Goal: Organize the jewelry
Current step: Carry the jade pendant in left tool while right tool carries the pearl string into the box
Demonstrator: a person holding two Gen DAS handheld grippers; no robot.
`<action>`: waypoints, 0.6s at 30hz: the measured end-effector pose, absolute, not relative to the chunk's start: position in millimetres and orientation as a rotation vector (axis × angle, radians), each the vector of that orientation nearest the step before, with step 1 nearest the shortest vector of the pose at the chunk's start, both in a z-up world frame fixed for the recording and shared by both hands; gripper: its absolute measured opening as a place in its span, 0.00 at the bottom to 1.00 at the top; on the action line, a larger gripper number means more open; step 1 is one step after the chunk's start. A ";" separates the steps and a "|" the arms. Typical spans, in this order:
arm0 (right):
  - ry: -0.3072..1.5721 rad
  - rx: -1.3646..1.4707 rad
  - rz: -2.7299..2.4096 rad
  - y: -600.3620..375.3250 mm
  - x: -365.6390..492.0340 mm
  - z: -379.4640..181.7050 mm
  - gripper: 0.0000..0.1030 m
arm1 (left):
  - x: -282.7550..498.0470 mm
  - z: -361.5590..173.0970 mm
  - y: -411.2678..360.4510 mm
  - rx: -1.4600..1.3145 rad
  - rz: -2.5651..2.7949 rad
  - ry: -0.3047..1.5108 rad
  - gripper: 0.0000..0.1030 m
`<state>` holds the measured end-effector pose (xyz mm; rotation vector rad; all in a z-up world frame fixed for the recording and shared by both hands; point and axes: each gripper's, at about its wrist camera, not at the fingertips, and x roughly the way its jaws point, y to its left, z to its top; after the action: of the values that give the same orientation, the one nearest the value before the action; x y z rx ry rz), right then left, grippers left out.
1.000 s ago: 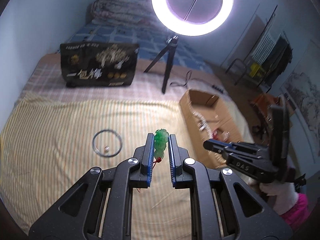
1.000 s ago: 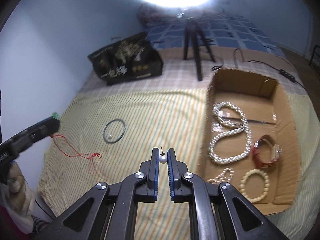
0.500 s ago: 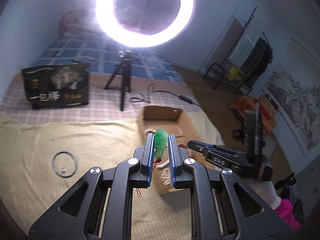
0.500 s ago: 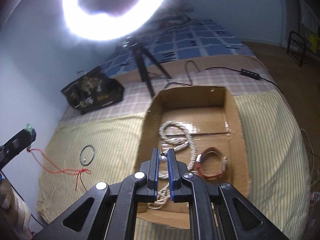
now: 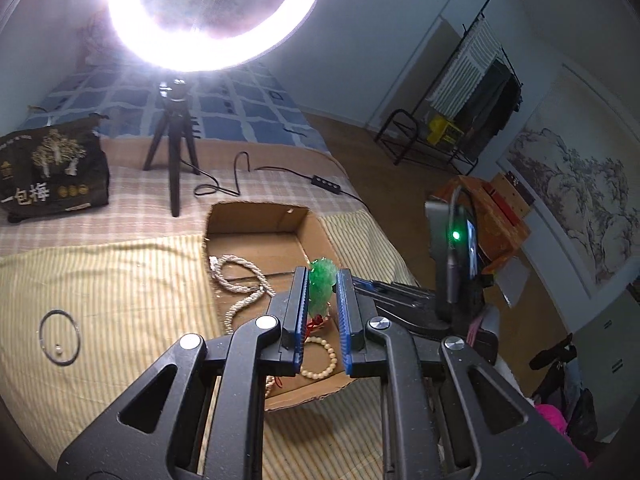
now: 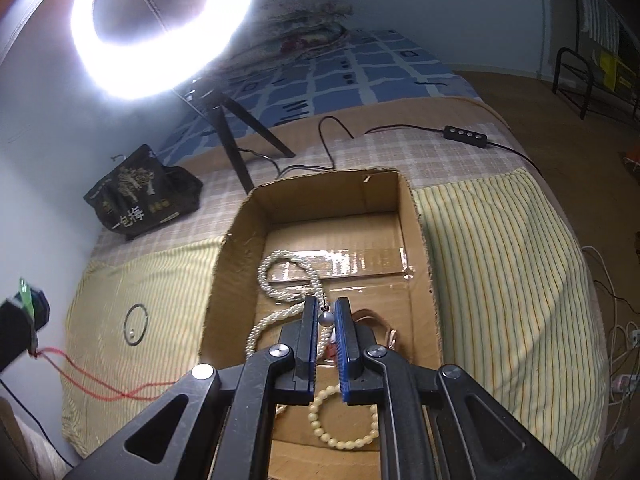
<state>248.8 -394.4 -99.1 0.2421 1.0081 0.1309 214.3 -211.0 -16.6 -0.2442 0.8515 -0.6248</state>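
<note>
Still loose on the blanket: a dark ring (image 5: 59,338) and a small bead (image 5: 58,347) inside it are lying on the striped blanket (image 5: 120,280), well apart from the cardboard box (image 6: 416,216) and waiting to be collected.
Left gripper: the left gripper (image 5: 322,280) is clamping a green jade pendant (image 5: 320,283) between its blue pads, holding it over the box's near half; its red cord (image 6: 92,384) is trailing down onto the blanket.
Already in the box: a pearl rope necklace (image 6: 280,276), a cream bead bracelet (image 6: 344,420) and a reddish strap piece (image 6: 372,320) are lying on the box floor.
Right gripper: the right gripper (image 6: 325,310) is pinching a small pearl earring (image 6: 326,317) above the box, ready, I judge, to be let go.
Progress: roughly past the middle, judging by what is lying where.
Hard to make out: the gripper fingers are hiding the strap piece, so I cannot tell whether it is a watch; the ring light (image 5: 216,12) is washing out the back wall.
</note>
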 end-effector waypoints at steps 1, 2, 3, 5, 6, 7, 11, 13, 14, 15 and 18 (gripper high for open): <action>1.009 0.241 0.130 -395.1 250.4 -100.0 0.06 | 214.8 -18.6 -213.1 -0.243 -0.624 0.854 0.12; 1.010 0.239 0.129 -396.5 252.2 -100.9 0.06 | 215.3 -21.3 -215.4 -0.243 -0.623 0.859 0.12; 1.012 0.237 0.125 -398.2 254.6 -102.1 0.06 | 217.4 -26.0 -217.8 -0.242 -0.617 0.869 0.12; 1.013 0.240 0.122 -401.2 258.5 -104.6 0.06 | 220.9 -34.1 -220.8 -0.236 -0.604 0.884 0.12; 1.015 0.240 0.121 -402.4 260.7 -106.0 0.06 | 222.9 -38.9 -222.1 -0.228 -0.595 0.892 0.12; 1.017 0.239 0.119 -403.3 263.3 -108.1 0.06 | 224.3 -43.0 -223.8 -0.219 -0.587 0.899 0.12; 1.032 0.234 0.116 -404.1 273.0 -117.9 0.06 | 229.8 -62.4 -230.0 -0.171 -0.555 0.933 0.12; 1.031 0.231 0.116 -404.3 277.2 -120.6 0.06 | 231.3 -73.2 -234.2 -0.145 -0.542 0.954 0.12; 1.029 0.229 0.114 -404.4 279.1 -121.1 0.06 | 231.3 -76.6 -236.2 -0.133 -0.539 0.960 0.12; 1.025 0.227 0.111 -404.8 281.0 -121.4 0.06 | 231.3 -80.7 -238.7 -0.118 -0.535 0.967 0.12; 1.020 0.222 0.105 -405.8 285.9 -122.7 0.06 | 229.8 -90.2 -245.4 -0.074 -0.526 0.982 0.12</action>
<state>285.9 -405.8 -122.7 0.2216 1.0200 0.1051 229.8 -245.4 -90.2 -0.0742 0.9817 -0.5258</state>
